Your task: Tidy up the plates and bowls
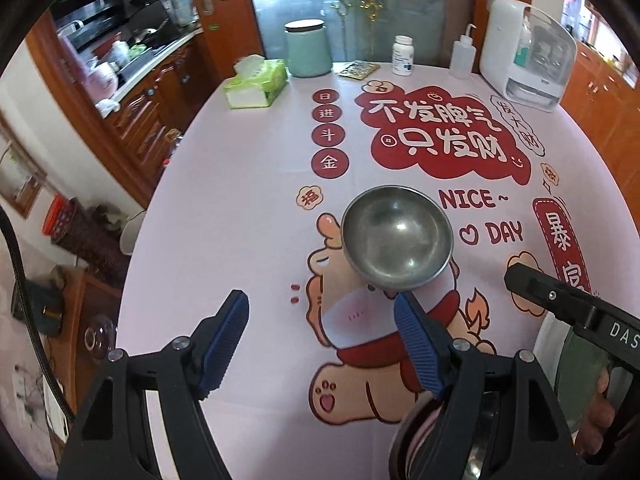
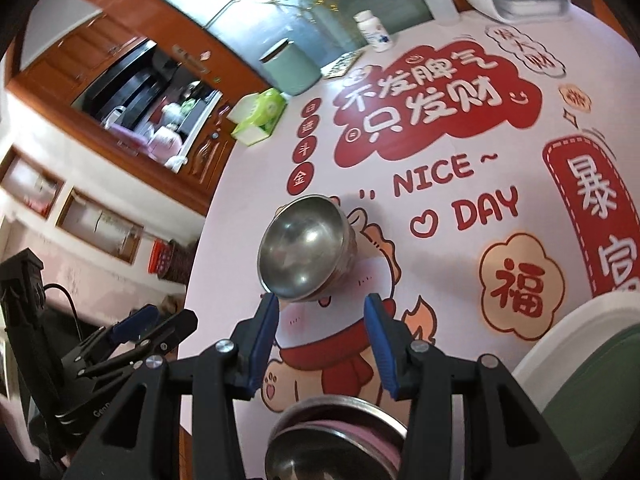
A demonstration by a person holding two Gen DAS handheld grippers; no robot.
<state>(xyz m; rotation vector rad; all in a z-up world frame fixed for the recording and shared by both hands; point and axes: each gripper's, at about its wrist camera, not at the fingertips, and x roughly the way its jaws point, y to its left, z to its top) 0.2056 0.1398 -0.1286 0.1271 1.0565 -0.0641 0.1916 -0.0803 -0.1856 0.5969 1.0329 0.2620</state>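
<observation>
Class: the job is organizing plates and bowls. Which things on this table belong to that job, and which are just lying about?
Belongs to the job:
steel bowl
second metal bowl at the near edge
white plate

Just lying about:
tissue pack
green canister
pill bottle
squeeze bottle
white appliance

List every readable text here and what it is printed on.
"不发脾气 只发财", red cloud on the pink printed tablecloth.
"NICE ~ DAY", same tablecloth.
"日进斗金", its red circles.
"福", its flower badge.
"DAS", cut off, on the black right gripper.
White pill bottle label: too small.
</observation>
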